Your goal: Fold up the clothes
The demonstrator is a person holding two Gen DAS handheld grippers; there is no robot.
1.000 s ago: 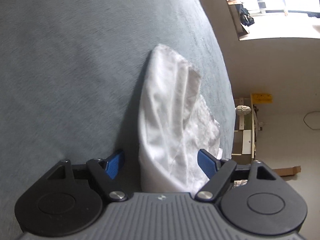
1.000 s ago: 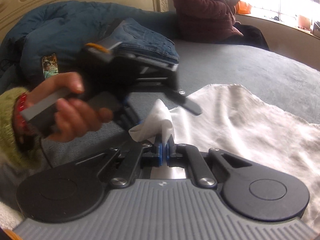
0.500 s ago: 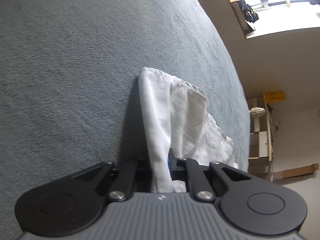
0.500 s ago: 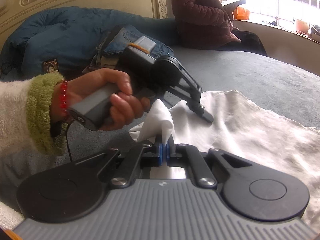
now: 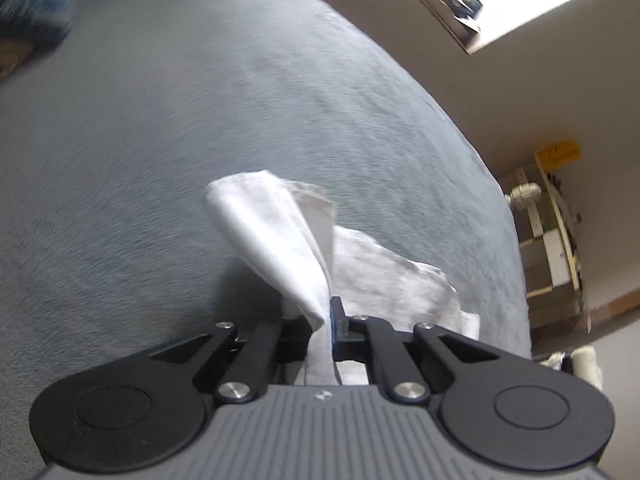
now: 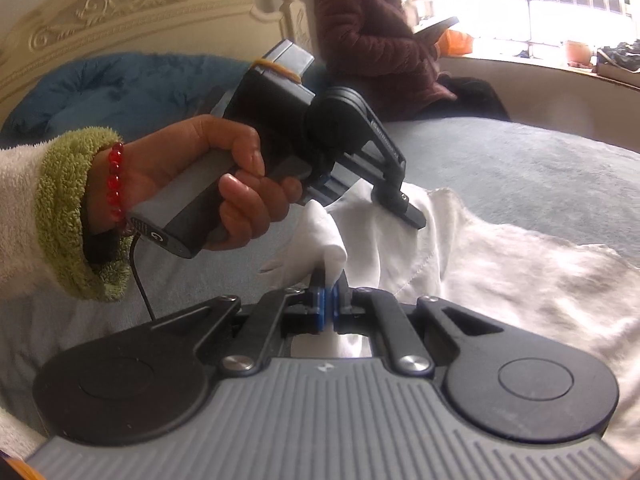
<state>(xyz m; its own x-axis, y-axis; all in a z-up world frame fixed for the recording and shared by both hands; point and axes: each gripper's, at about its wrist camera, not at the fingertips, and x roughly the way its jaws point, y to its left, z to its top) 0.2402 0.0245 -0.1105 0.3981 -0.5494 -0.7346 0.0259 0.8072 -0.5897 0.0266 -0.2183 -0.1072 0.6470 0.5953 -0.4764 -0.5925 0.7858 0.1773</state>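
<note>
A white cloth (image 6: pixel 500 276) lies spread over a grey bed (image 6: pixel 520 160). My right gripper (image 6: pixel 329 298) is shut on one corner of the white cloth, which bunches up above the blue pads. A hand holds my left gripper (image 6: pixel 404 208) just behind it, pinching the cloth's edge. In the left wrist view my left gripper (image 5: pixel 326 318) is shut on a raised fold of the white cloth (image 5: pixel 280 240), lifted off the grey bed (image 5: pixel 160 120).
A carved cream headboard (image 6: pixel 120 28) and a blue duvet (image 6: pixel 120 92) are at the bed's far left. A person in a dark red jacket (image 6: pixel 368 40) sits on the far edge. Shelves (image 5: pixel 548 240) stand beyond the bed's right side.
My left gripper went from open around the cloth to shut on it, then lifted its fold. The right gripper kept its hold on the corner.
</note>
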